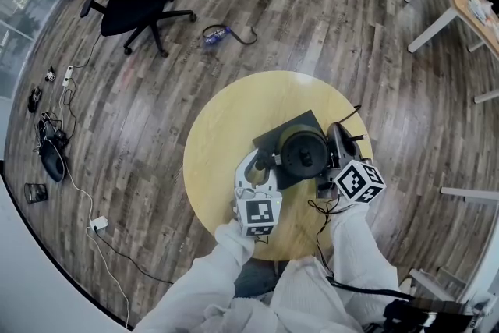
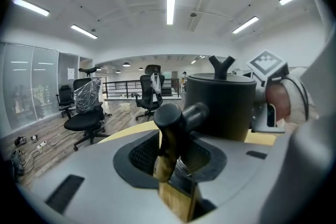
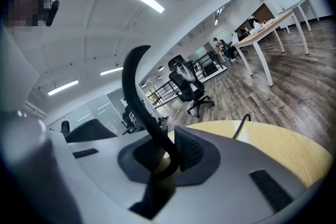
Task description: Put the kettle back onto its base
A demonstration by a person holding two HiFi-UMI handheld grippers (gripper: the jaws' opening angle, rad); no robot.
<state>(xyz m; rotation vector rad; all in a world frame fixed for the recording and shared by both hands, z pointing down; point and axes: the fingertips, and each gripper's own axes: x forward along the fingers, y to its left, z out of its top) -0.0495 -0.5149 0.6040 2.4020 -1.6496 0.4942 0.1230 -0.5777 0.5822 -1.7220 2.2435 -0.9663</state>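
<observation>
Overhead, the head view shows a round yellow table (image 1: 218, 136) with a flat black base (image 1: 269, 138) lying a little right of its middle. The kettle (image 1: 304, 152) stands over that base, its round lid facing the camera. Whether it rests fully on the base cannot be told from above. The left gripper (image 1: 259, 166) comes in from the table's near edge to the kettle's handle (image 1: 273, 161). The right gripper (image 1: 337, 148) sits just beside the kettle, toward the table's right edge. A thin cord (image 1: 357, 115) runs off the far right edge, and an office chair (image 1: 136, 8) stands on the wooden floor well apart from the table.

Next, in the left gripper view, the left gripper (image 2: 176, 156) has its fingers spread wide. The handle (image 2: 169, 139), wooden with a black end, stands between them with space at each side, so the pads do not press it. The kettle (image 2: 223, 105) rises just behind, a forked knob (image 2: 221, 65) on its lid.

Last, in the right gripper view, the right gripper (image 3: 165, 157) has its fingers drawn narrow, clamped on a curved black tube (image 3: 137, 92) that looks like the kettle's spout. The table (image 3: 273, 147) edge and the cord (image 3: 240, 126) show beyond.
</observation>
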